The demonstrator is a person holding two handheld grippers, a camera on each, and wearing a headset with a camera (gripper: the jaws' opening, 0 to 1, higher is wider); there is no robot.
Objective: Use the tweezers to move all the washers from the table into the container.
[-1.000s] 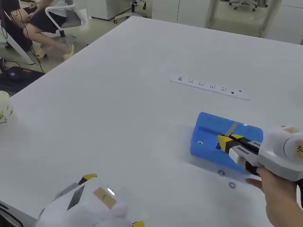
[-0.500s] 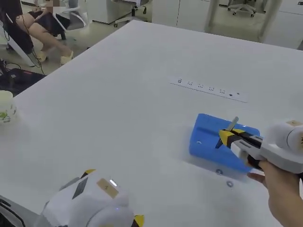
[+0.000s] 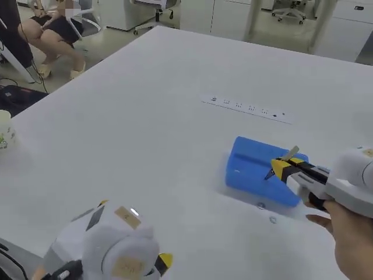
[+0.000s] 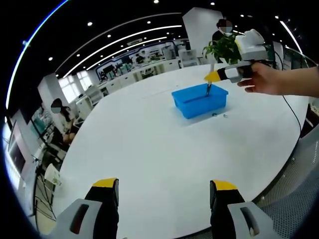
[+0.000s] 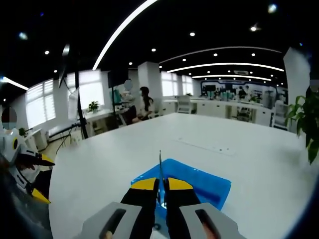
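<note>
**Right gripper drawn back along the container**

In the head view the right gripper (image 3: 284, 167) has shifted from above the middle of the blue container (image 3: 247, 154) toward its right end, so more of the container floor now lies open ahead of the fingers. The tweezers (image 3: 293, 153) clamped between the fingers have tipped from a low, flat attitude to a steeper one, with the rear end above the fingers and the tip below them, inside the container.
</note>
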